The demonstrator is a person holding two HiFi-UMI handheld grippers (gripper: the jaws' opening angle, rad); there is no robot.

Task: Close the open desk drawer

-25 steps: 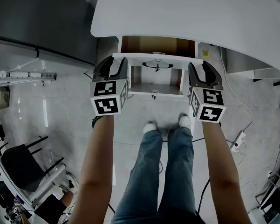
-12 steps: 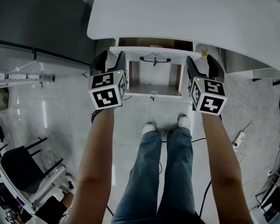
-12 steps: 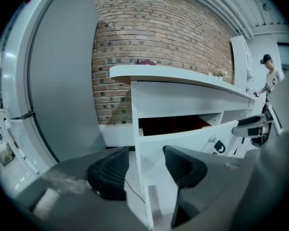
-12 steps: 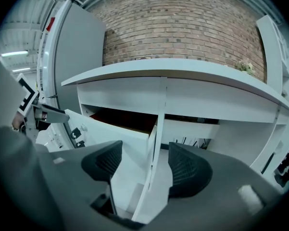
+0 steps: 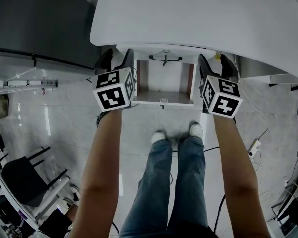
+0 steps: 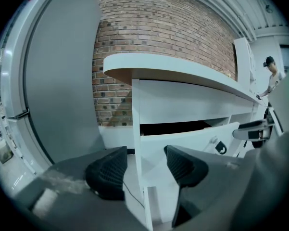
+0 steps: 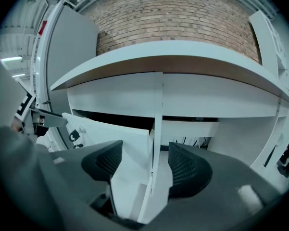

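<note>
The white drawer front (image 5: 139, 54) with its black handle (image 5: 165, 58) lies almost fully under the white desk top (image 5: 198, 14); none of its inside shows from above. A thin dark gap remains above the drawer front (image 6: 182, 138) in the left gripper view and above the drawer front (image 7: 116, 134) in the right gripper view. My left gripper (image 5: 116, 59) sits at the drawer's left corner, its jaws opening astride the desk's upright side panel (image 6: 137, 143) without pressing on it. At the right corner my right gripper (image 5: 212, 63) stands open around the other upright panel (image 7: 157, 138).
Below the drawer is an open white compartment (image 5: 163, 97). The person's legs and shoes (image 5: 177, 133) stand just before it. A dark chair (image 5: 27, 170) stands at the lower left, and cables with a power strip (image 5: 253, 148) lie on the floor at the right. A brick wall (image 7: 173, 18) is behind.
The drawer has slid in under the desk top, hiding its brown inside. Both grippers moved forward with it, and their jaws stand wider apart.
</note>
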